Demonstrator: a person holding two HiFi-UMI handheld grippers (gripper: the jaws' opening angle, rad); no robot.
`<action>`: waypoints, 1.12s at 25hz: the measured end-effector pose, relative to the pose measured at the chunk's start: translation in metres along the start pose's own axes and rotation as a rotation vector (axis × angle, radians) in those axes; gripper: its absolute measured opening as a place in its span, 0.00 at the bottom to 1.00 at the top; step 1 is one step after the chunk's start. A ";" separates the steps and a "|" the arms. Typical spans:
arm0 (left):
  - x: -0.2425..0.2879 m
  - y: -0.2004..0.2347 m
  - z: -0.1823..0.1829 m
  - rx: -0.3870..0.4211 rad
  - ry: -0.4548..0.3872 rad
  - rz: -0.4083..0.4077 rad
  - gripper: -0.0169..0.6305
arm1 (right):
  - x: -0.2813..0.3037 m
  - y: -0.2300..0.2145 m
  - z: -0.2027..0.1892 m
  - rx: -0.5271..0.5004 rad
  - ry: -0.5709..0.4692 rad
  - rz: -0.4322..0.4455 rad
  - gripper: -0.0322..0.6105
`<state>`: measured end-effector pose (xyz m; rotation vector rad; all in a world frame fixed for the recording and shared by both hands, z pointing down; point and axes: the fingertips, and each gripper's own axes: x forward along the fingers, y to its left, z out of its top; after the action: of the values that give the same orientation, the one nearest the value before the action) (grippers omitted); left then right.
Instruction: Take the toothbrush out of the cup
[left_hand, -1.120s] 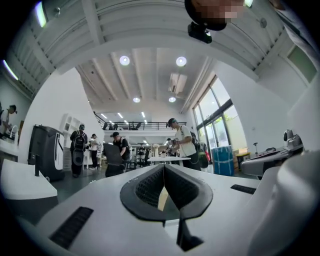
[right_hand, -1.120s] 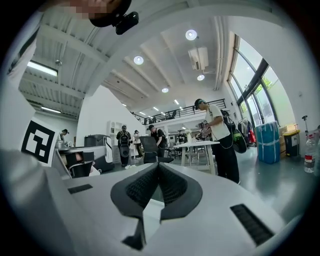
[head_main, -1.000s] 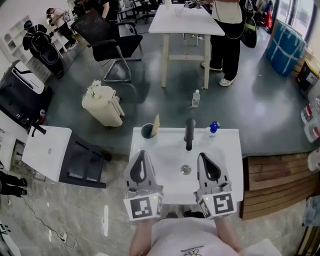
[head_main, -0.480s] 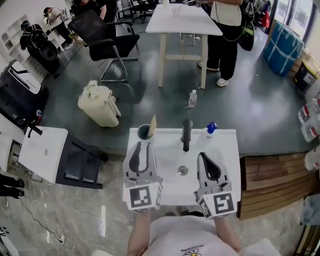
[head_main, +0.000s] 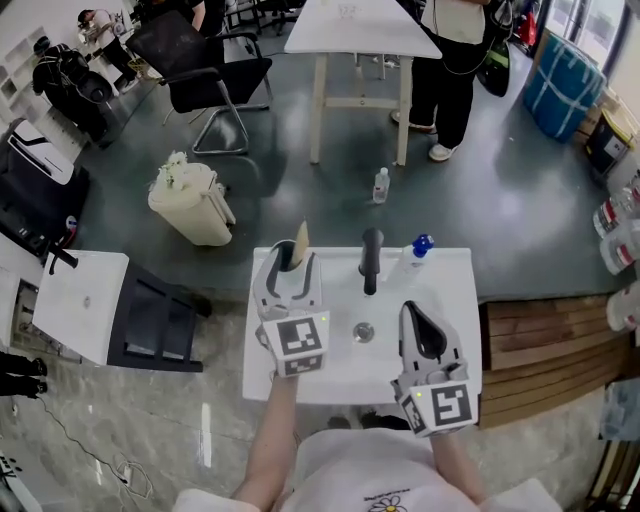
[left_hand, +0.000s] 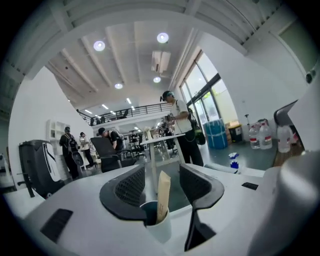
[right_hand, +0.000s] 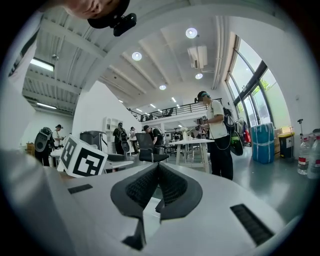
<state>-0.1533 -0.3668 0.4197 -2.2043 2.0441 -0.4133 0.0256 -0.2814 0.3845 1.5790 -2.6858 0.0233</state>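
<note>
A tan, flat-wrapped toothbrush (head_main: 301, 238) stands upright in a white cup with a dark inside (head_main: 284, 258) at the sink's back left corner. My left gripper (head_main: 292, 263) reaches over that cup; its jaws are opening and stand wide. In the left gripper view the toothbrush (left_hand: 163, 192) rises from the cup (left_hand: 158, 226) between the two jaws of the left gripper (left_hand: 161, 171), and neither pad touches it. My right gripper (head_main: 413, 312) hovers over the basin's right side, shut and empty. The right gripper view shows the right gripper (right_hand: 158, 170) with its jaws pressed together.
The white sink (head_main: 458, 300) has a black faucet (head_main: 371, 260), a drain (head_main: 363, 331) and a blue-capped bottle (head_main: 415, 255) at the back. Beyond it are a lined bin (head_main: 190, 202), a bottle on the floor (head_main: 380, 185), a white table (head_main: 360, 30) and a standing person (head_main: 450, 60). Wooden slats (head_main: 540, 360) lie to the right.
My left gripper has moved forward over the sink to the cup and its jaws have gone from shut to wide. The right gripper has stayed in place.
</note>
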 end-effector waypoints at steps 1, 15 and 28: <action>0.006 -0.001 -0.007 0.026 0.024 0.006 0.35 | -0.001 -0.002 -0.001 0.001 0.003 -0.005 0.07; 0.056 -0.006 -0.064 0.015 0.211 -0.007 0.32 | -0.009 -0.011 -0.007 -0.004 0.028 -0.045 0.07; 0.064 -0.007 -0.080 -0.003 0.266 -0.013 0.12 | -0.014 -0.013 -0.011 -0.003 0.036 -0.060 0.07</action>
<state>-0.1647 -0.4208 0.5060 -2.2715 2.1550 -0.7423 0.0437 -0.2748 0.3948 1.6415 -2.6092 0.0453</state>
